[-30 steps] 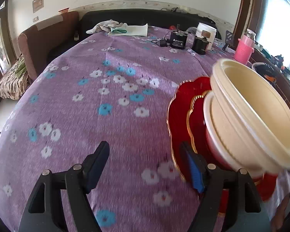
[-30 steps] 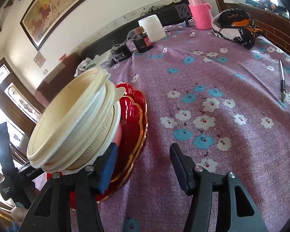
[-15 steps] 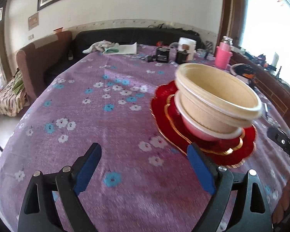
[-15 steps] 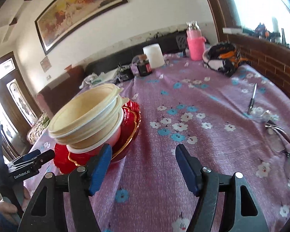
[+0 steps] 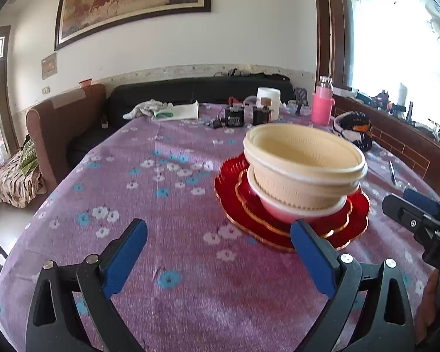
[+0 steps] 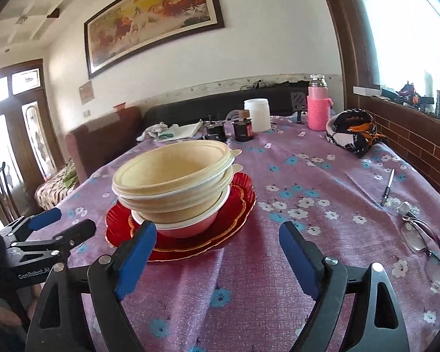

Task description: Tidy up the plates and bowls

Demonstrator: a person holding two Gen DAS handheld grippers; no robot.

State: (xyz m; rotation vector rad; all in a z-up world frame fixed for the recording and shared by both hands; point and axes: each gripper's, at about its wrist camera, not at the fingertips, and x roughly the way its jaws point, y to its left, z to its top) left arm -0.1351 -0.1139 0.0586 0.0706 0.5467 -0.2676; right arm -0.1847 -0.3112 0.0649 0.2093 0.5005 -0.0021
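Observation:
Nested cream bowls (image 5: 305, 161) sit in a pink bowl (image 5: 290, 212) on two red gold-rimmed plates (image 5: 359, 212), one stack on the purple flowered tablecloth (image 5: 167, 182). My left gripper (image 5: 217, 226) is just short of the stack's near left side, jaws opening, nothing between them. Its right finger (image 5: 311, 252) overlaps the plates' front rim in the picture. In the right wrist view the same bowls (image 6: 173, 173) and plates (image 6: 240, 211) lie ahead and left of my right gripper (image 6: 217, 228), whose jaws are opening and hold nothing. Each gripper shows in the other's view: right gripper (image 5: 407, 205), left gripper (image 6: 63, 224).
At the table's far end stand a pink bottle (image 6: 318, 111), a white jar (image 6: 257, 114), dark jars (image 6: 243, 129) and a white cloth (image 6: 167, 130). A black-and-orange bundle (image 6: 352, 132), a pen (image 6: 387, 186) and glasses (image 6: 425, 246) lie to the right. A brown sofa (image 5: 61, 123) is left.
Both grippers have pulled back and risen from the plates' rim, and their jaws have widened. The stack, tilted in the earliest views, now sits level.

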